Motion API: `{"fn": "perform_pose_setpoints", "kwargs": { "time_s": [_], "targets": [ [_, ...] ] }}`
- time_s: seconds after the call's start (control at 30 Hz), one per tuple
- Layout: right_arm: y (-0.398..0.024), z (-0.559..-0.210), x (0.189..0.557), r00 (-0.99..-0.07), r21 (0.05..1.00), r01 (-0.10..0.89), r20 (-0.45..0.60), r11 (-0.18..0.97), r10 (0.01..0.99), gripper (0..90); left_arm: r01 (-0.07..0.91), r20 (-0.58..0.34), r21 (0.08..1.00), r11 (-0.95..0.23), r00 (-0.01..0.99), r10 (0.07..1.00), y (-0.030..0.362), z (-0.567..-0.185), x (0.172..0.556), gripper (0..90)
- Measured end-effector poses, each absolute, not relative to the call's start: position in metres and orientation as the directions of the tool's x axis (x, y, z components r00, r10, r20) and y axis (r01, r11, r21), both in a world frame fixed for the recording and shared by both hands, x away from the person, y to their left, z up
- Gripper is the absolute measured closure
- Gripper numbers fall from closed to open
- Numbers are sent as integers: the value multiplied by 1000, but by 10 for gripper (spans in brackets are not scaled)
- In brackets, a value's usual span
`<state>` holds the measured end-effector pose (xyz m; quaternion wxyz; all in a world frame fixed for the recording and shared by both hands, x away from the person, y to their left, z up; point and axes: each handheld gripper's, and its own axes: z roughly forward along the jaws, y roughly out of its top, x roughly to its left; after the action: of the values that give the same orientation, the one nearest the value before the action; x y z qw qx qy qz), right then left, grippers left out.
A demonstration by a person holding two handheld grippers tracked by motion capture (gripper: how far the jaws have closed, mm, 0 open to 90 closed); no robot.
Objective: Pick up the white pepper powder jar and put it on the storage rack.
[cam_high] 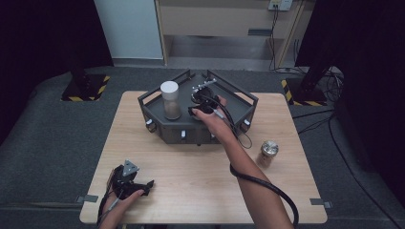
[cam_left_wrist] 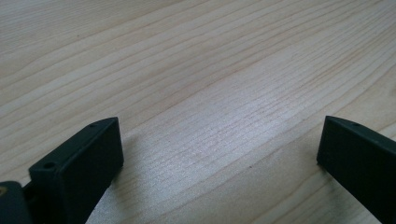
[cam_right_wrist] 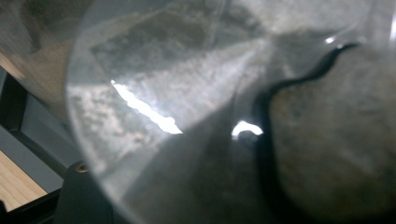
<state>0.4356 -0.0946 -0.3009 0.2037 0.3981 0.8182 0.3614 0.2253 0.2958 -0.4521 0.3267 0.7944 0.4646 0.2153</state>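
Observation:
A dark grey tray point(cam_high: 153, 114) stands at the table's far middle. In its left part a clear jar with a white lid point(cam_high: 170, 99) stands upright, holding brown material. My right gripper point(cam_high: 200, 108) reaches down into the tray just right of that jar. In the right gripper view a clear jar point(cam_right_wrist: 187, 116) with brown contents sits pressed between the jaws, one finger point(cam_right_wrist: 83, 196) showing at lower left. My left gripper point(cam_high: 144, 187) rests low at the table's near left corner; its jaws point(cam_left_wrist: 219, 140) stand wide apart over bare wood.
A small jar with a silver lid point(cam_high: 269, 151) stands on the table right of the tray. The right gripper's cable point(cam_high: 267, 188) trails along the forearm toward the near edge. Knobs line the tray's front wall. Grey floor surrounds the wooden table point(cam_high: 191, 176).

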Motion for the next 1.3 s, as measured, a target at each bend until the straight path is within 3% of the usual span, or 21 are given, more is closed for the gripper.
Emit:
{"fn": "perform_pose_setpoints", "kwargs": {
  "time_s": [1.07, 1.3],
  "targets": [
    [-99, -310, 439, -594, 761, 514, -18, 396, 804, 304, 597, 39, 720, -354, 474, 880, 296, -452, 226, 0],
    [-100, -307, 435, -602, 774, 493, -26, 397, 798, 220, 597, 39, 720, -354, 474, 880, 296, -452, 226, 0]
  ]
}}
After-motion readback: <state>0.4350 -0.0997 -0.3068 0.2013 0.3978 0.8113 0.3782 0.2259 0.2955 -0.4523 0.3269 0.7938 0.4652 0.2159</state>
